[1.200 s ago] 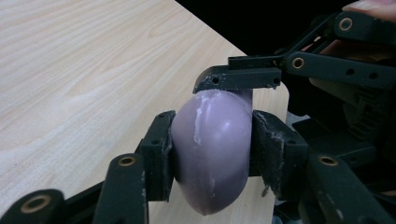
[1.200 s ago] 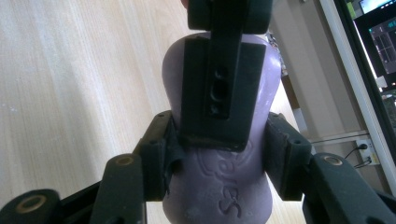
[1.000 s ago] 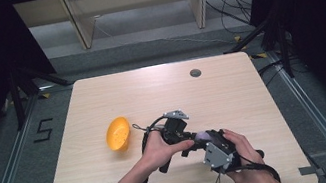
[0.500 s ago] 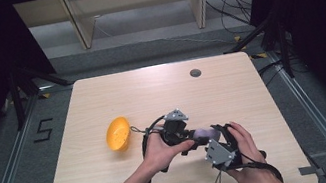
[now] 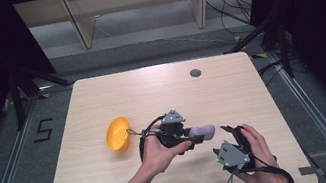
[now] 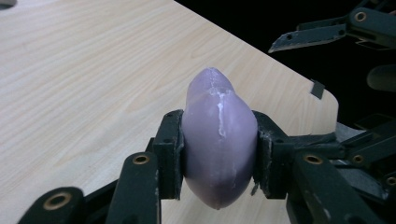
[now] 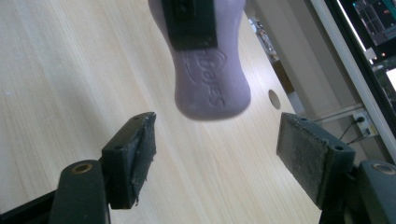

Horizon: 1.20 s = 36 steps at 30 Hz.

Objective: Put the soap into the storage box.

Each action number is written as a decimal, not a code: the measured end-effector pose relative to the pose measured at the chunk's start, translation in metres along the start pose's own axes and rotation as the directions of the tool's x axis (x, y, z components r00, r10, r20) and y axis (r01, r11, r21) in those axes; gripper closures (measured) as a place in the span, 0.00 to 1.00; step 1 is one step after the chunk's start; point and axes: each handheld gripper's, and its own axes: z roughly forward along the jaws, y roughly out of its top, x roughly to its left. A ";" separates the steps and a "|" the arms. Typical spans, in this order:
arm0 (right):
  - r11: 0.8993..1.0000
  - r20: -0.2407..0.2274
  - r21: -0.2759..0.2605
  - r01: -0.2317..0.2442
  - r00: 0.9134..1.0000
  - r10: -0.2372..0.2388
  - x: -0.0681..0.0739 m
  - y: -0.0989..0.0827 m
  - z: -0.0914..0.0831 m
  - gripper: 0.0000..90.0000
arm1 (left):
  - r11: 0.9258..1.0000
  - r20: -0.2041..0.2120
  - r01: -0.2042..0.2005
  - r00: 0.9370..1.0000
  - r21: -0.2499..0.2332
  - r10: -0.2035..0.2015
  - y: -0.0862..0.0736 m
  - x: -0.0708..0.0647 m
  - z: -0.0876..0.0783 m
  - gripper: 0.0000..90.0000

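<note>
A lilac, pear-shaped soft object [image 5: 202,132] [image 6: 219,140] is held level above the table. My left gripper [image 5: 193,136] [image 6: 218,154] is shut on its thick middle, a pad pressing each side. Its narrow end [image 7: 210,84], with raised lettering, points at my right gripper [image 5: 233,131] [image 7: 217,149]. That gripper sits just to the right and nearer the front edge. Its jaws have just swung wide and eased in slightly; they stand open, with the object's end just beyond the fingertips [image 7: 135,149], untouched.
An orange bowl [image 5: 118,134] lies tipped on its side on the wooden table [image 5: 150,88], left of my left hand. A small round hole [image 5: 195,72] sits near the far edge. Cables trail off the front edge.
My right gripper has let go of the lilac object's end, opened, and drawn back a little to the right. The left gripper has kept its hold in place.
</note>
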 end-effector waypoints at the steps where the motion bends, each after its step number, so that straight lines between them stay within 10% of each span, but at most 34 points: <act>1: 1.000 0.005 0.002 -0.006 1.000 0.006 -0.001 -0.002 -0.001 0.33 | 1.000 0.002 0.002 1.000 -0.004 -0.002 -0.001 0.000 0.000 0.65; 22: 0.989 0.058 0.035 -0.147 0.988 0.145 -0.012 -0.028 -0.007 0.36 | 0.991 -0.121 0.021 0.992 -0.135 -0.037 -0.012 0.004 -0.016 0.65; 25: 0.988 0.053 0.039 -0.147 0.988 0.145 -0.013 -0.029 -0.006 0.36 | 0.989 -0.135 -0.038 0.991 -0.146 0.018 -0.014 0.009 -0.019 0.65; 36: 0.985 0.037 0.049 -0.167 0.986 0.165 -0.013 -0.031 -0.004 0.36 | 0.981 -0.198 0.017 0.979 -0.191 -0.055 -0.027 0.004 -0.025 0.65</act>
